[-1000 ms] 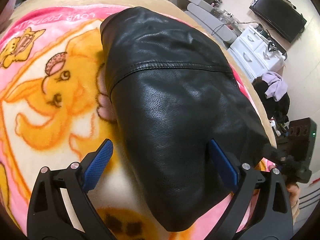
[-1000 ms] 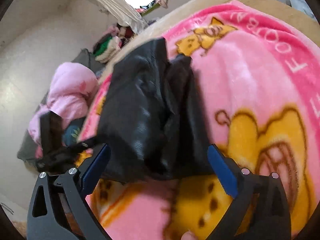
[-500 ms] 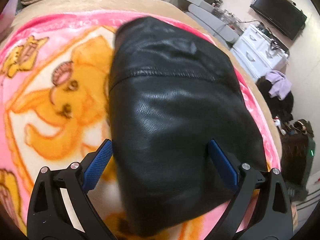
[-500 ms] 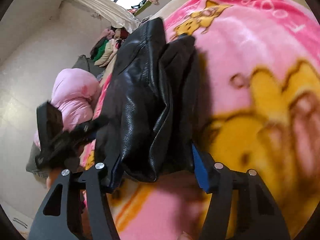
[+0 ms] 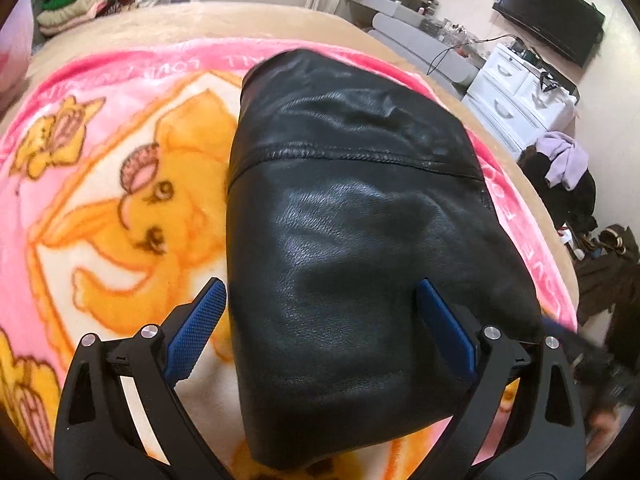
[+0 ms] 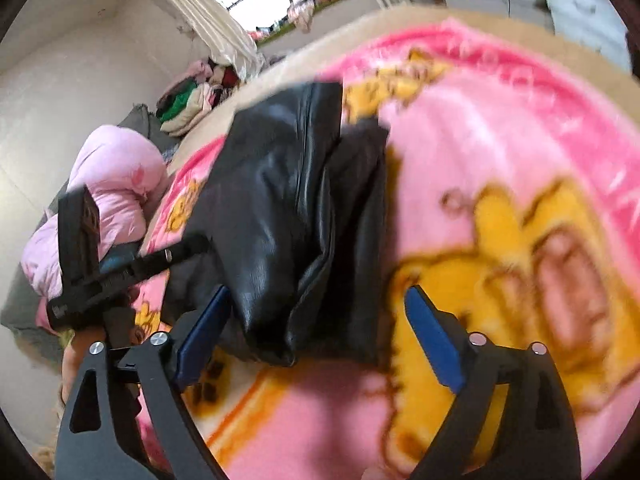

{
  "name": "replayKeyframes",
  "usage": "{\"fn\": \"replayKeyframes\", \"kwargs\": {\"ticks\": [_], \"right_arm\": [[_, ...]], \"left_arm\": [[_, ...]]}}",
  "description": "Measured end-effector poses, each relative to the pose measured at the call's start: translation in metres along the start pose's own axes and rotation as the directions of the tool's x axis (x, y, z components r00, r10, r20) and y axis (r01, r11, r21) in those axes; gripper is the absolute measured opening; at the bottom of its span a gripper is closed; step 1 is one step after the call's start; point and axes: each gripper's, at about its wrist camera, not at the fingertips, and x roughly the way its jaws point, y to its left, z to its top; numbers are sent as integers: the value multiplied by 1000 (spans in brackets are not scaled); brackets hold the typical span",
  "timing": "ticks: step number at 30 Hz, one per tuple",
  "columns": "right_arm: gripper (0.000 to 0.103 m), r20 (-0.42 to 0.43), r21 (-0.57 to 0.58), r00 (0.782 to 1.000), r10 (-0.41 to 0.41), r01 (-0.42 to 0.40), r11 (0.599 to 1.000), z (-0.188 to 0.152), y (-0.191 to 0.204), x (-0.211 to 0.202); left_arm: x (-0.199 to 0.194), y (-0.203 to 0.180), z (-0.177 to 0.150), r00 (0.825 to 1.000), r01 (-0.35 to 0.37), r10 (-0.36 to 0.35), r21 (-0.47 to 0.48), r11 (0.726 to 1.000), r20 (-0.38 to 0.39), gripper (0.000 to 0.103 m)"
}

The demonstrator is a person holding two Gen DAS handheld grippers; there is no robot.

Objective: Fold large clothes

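Observation:
A black leather jacket (image 5: 360,248) lies folded into a thick bundle on a pink and yellow cartoon blanket (image 5: 120,216). My left gripper (image 5: 320,328) is open, its blue-padded fingers straddling the near end of the bundle from above. In the right wrist view the jacket (image 6: 288,216) shows its layered side edge. My right gripper (image 6: 316,336) is open, jaws either side of the bundle's near corner, gripping nothing. The left gripper's black body (image 6: 100,268) shows at the left of that view.
The blanket covers a beige bed (image 5: 200,20). A white drawer unit (image 5: 516,100), a wall TV (image 5: 552,16) and clothes piles (image 5: 568,176) stand to the right. A pink quilt (image 6: 108,192) and stacked clothes (image 6: 192,104) lie beyond the bed.
The right gripper's jaws, narrowed around the jacket's edge half a second ago, have widened and pulled back. The left gripper has shifted slightly over the bundle; the jacket lies flatter.

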Motion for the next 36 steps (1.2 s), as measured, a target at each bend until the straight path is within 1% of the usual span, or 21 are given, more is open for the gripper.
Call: {"fn": "replayKeyframes", "kwargs": {"ticks": [3, 5, 6, 7, 9, 11, 12, 13, 15, 17, 18, 19, 20, 21, 22, 25, 26, 28, 30, 31, 36], "right_arm": [[90, 73, -8, 997, -40, 40, 999, 19, 0, -12], [80, 122, -14, 991, -50, 52, 999, 37, 3, -16], [66, 129, -20, 990, -57, 60, 998, 45, 4, -14], [58, 134, -36, 989, -65, 70, 997, 56, 9, -12], [55, 136, -77, 988, -76, 87, 993, 76, 19, -2], [56, 136, -121, 985, -109, 126, 985, 93, 30, 9], [56, 126, -129, 984, -127, 143, 981, 101, 33, 18], [57, 120, -120, 981, -152, 166, 979, 109, 33, 27], [57, 80, -103, 983, -166, 174, 979, 121, 33, 47], [68, 43, -128, 979, -201, 205, 970, 130, 36, 64], [81, -2, -141, 973, -232, 229, 963, 134, 37, 80], [77, -50, -135, 963, -265, 257, 957, 136, 33, 94], [65, -72, -125, 957, -283, 273, 954, 136, 29, 102], [27, -89, -107, 966, -243, 233, 967, 134, 24, 110], [18, -91, -100, 975, -202, 192, 976, 134, 21, 112], [15, -61, -105, 980, -188, 181, 978, 135, 11, 110], [16, -70, -103, 977, -203, 196, 975, 133, 6, 113], [23, -102, -100, 964, -246, 236, 967, 124, -5, 125], [24, -128, -87, 960, -250, 240, 967, 115, -17, 137], [24, -124, -80, 961, -246, 237, 968, 112, -20, 139], [25, -96, -106, 961, -260, 250, 962, 105, -14, 138]], "left_arm": [[-13, -3, 1, 999, -16, 15, 33, 999, 47, 89], [-27, -2, 1, 995, -1, -3, 35, 999, 97, 89], [-30, -3, 2, 994, 7, -11, 34, 999, 110, 86], [-31, -5, 2, 994, 23, -27, 43, 999, 105, 72], [-23, -11, 0, 996, 65, -69, 67, 996, 51, 52], [-13, -21, -7, 998, 58, -61, 106, 993, 24, 52], [-10, -26, -10, 997, 71, -74, 134, 988, 13, 53], [-7, -29, -13, 994, 104, -105, 143, 984, -3, 58], [-5, -36, -16, 994, 109, -109, 162, 981, -10, 65], [-2, -42, -17, 996, 85, -85, 191, 978, -8, 69], [0, -43, -18, 996, 84, -83, 191, 978, -9, 71], [1, -44, -17, 996, 85, -84, 190, 978, -10, 73], [1, -45, -18, 996, 85, -84, 189, 978, -9, 73], [1, -44, -18, 996, 89, -89, 188, 978, -7, 74], [1, -45, -19, 996, 89, -89, 189, 978, -6, 75], [3, -41, -18, 994, 112, -113, 179, 977, -6, 75], [4, -40, -17, 992, 122, -122, 179, 976, -9, 75], [5, -42, -17, 991, 130, -130, 183, 974, -13, 75], [6, -42, -16, 990, 139, -138, 182, 973, -16, 75], [6, -40, -15, 989, 147, -147, 175, 973, -18, 75], [7, -41, -15, 990, 139, -137, 179, 974, -21, 75]]}}
